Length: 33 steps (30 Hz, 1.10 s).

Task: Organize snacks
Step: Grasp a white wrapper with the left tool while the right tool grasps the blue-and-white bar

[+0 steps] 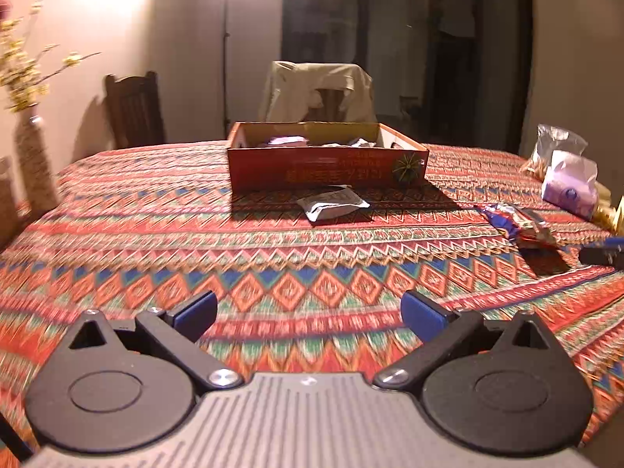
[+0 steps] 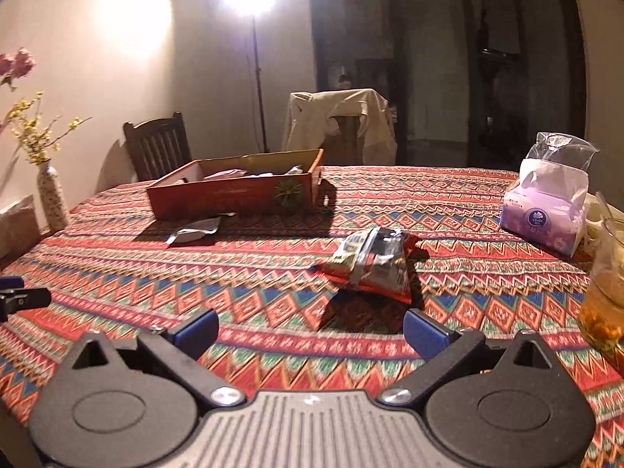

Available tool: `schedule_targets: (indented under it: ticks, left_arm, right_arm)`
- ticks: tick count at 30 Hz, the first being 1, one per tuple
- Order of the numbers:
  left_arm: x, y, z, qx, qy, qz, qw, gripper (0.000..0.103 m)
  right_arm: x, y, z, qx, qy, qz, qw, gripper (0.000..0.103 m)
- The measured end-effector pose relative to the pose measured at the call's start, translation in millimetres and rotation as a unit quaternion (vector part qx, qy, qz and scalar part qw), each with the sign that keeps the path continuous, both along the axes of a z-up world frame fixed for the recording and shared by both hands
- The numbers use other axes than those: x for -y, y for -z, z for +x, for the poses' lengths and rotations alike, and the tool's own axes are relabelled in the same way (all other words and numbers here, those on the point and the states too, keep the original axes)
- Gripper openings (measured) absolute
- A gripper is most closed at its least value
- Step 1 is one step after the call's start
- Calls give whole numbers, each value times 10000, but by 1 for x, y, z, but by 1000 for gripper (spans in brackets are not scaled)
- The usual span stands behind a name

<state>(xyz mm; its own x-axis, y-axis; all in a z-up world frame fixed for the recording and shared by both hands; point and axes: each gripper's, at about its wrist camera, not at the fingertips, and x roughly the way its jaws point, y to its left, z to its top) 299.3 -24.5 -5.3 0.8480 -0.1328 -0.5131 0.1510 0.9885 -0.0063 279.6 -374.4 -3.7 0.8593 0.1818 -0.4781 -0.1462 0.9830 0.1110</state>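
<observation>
A red cardboard box with several wrapped snacks inside stands on the patterned tablecloth. A silver snack packet lies just in front of it. A red and dark snack bag lies further right. My left gripper is open and empty, well short of the silver packet. My right gripper is open and empty, just short of the red and dark bag. The left gripper's tip shows at the left edge of the right wrist view.
A purple tissue pack and a clear plastic bag sit at the right. A glass of amber drink stands near the right edge. A vase with flowers stands at the left; chairs line the far side.
</observation>
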Motion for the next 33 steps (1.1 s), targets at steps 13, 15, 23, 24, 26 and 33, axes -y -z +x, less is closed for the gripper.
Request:
schedule_targets:
  ticks: [13,15,23,24,26,33]
  left_arm:
    - [18,28,190,-239,1485,654,9865,82]
    - [19,32,210,-265,1672,690,9832,82]
    - [23,47,256,-663,1843,331,9801,83]
    - [24,47,257,-661,1820,334,9805,81]
    - [27,47,256,-615,1771,320,9817,68]
    - [38,42,235,-609,1434,233,9875,42]
  right_arm:
    - [10,38,174,-874,468,-193,9949,80]
    - [7,42,185,-896,439,-230,9947,72]
    - [-39,43,202,-715,-646,-422,9945,72]
    - [-41,44,205,-681,-640,-434,9947,72]
    - [-43,45,210,-681,-623,-387,9950,71]
    - [-20,46,211,-627,-638,355,9954,62]
